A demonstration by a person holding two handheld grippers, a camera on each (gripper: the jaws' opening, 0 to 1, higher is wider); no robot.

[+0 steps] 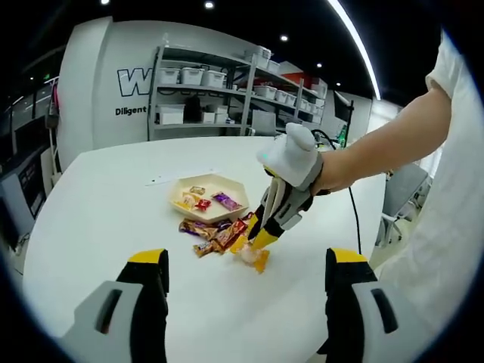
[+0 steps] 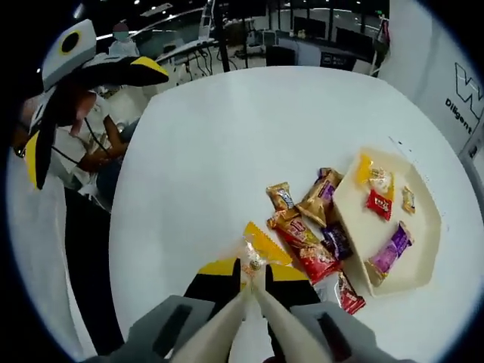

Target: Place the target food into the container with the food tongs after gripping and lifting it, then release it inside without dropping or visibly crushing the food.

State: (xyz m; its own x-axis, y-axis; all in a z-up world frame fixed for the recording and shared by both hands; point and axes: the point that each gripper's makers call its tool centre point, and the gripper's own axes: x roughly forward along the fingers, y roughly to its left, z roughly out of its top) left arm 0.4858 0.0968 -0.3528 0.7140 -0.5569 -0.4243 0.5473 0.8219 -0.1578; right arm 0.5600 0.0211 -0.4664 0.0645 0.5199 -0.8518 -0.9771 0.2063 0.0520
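On a round white table (image 1: 98,219), the left gripper (image 1: 246,302) hovers with its yellow-tipped grey jaws spread wide and empty. Beyond them, loose shiny snack packets (image 1: 215,234) lie heaped just in front of a cream hexagonal tray (image 1: 208,197) holding a few more sweets. To the right, the right gripper (image 2: 252,283) presses slim cream food tongs (image 2: 231,321) together, their tips pinching a clear-wrapped candy with a yellow end (image 2: 253,253) touching the table just beside the heap, outside the tray
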